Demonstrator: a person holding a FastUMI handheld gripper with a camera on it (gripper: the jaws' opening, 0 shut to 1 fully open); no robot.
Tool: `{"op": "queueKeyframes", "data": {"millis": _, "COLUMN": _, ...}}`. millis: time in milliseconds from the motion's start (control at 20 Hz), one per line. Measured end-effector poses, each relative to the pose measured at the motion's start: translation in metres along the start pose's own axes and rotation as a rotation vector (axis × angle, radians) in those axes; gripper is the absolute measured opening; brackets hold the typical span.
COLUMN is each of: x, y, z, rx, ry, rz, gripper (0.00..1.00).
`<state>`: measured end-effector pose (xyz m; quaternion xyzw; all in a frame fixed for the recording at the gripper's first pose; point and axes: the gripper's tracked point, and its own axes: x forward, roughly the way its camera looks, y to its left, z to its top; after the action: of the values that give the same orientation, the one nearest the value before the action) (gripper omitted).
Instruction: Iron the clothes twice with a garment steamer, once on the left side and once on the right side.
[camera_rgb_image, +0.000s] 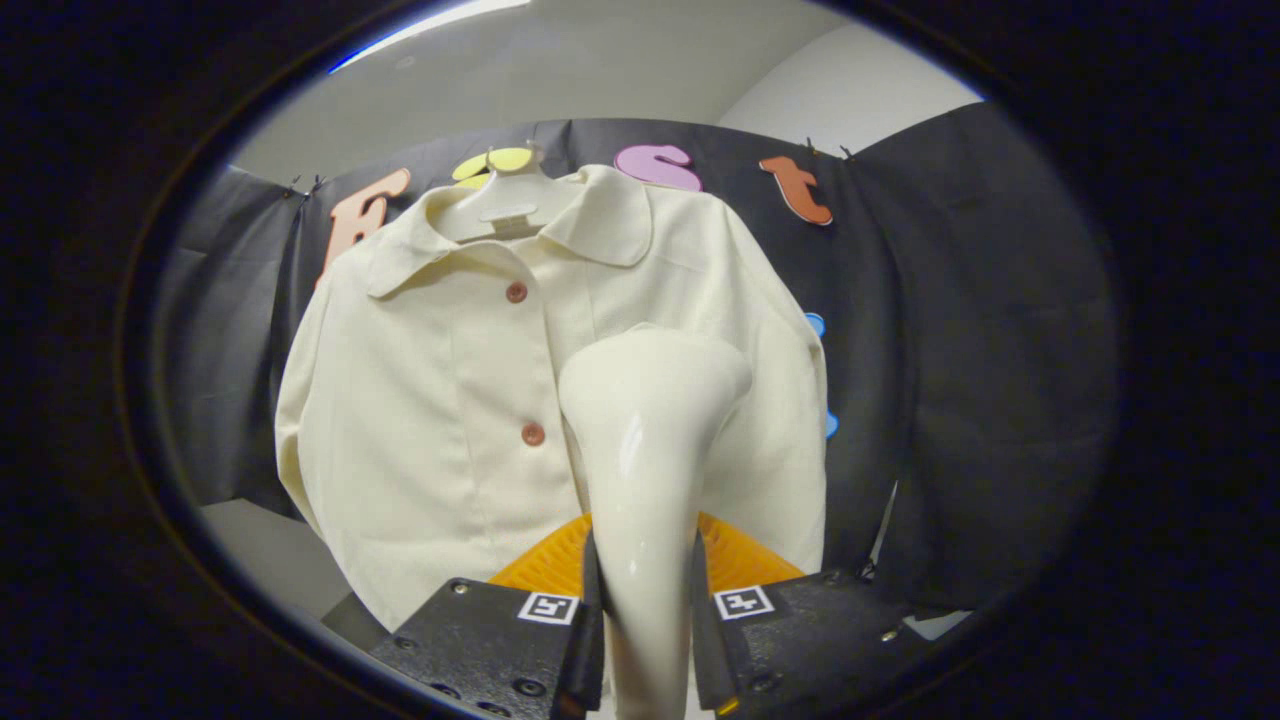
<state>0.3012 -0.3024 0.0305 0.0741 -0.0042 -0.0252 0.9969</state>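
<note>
Clearly the gripper (646, 640) is clamped on the steamer (645, 450), both fingers pressing its slim handle so the wide head points up at the shirt (440, 400). That shirt hangs on a hanger (497, 205) against the booth wall, just beyond the fingers. Whether the head touches the right-hand panel is hard to say.

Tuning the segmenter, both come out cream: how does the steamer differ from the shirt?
The garment steamer is glossy and hard, with highlights; the shirt is matte woven cloth. The steamer stands clamped between the gripper fingers; the shirt hangs on a hanger beyond, against the wall cloth. The steamer's surface is plain; the shirt has a collar and reddish buttons. Both are cream.
</note>
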Motion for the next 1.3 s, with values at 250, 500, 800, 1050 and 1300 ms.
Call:
{"op": "queueKeyframes", "data": {"millis": 250, "x": -0.012, "y": -0.008, "z": -0.043, "rx": 0.008, "ry": 0.033, "rz": -0.012, "gripper": 0.35}}
{"op": "queueKeyframes", "data": {"millis": 500, "x": -0.024, "y": -0.015, "z": -0.086, "rx": 0.025, "ry": 0.061, "rz": -0.019, "gripper": 0.35}}
{"op": "queueKeyframes", "data": {"millis": 800, "x": -0.038, "y": -0.028, "z": -0.141, "rx": 0.070, "ry": 0.085, "rz": -0.047, "gripper": 0.35}}
{"op": "queueKeyframes", "data": {"millis": 1050, "x": -0.052, "y": -0.040, "z": -0.183, "rx": 0.059, "ry": 0.122, "rz": -0.080, "gripper": 0.35}}
{"op": "queueKeyframes", "data": {"millis": 1300, "x": -0.060, "y": -0.041, "z": -0.219, "rx": 0.089, "ry": 0.135, "rz": -0.067, "gripper": 0.35}}
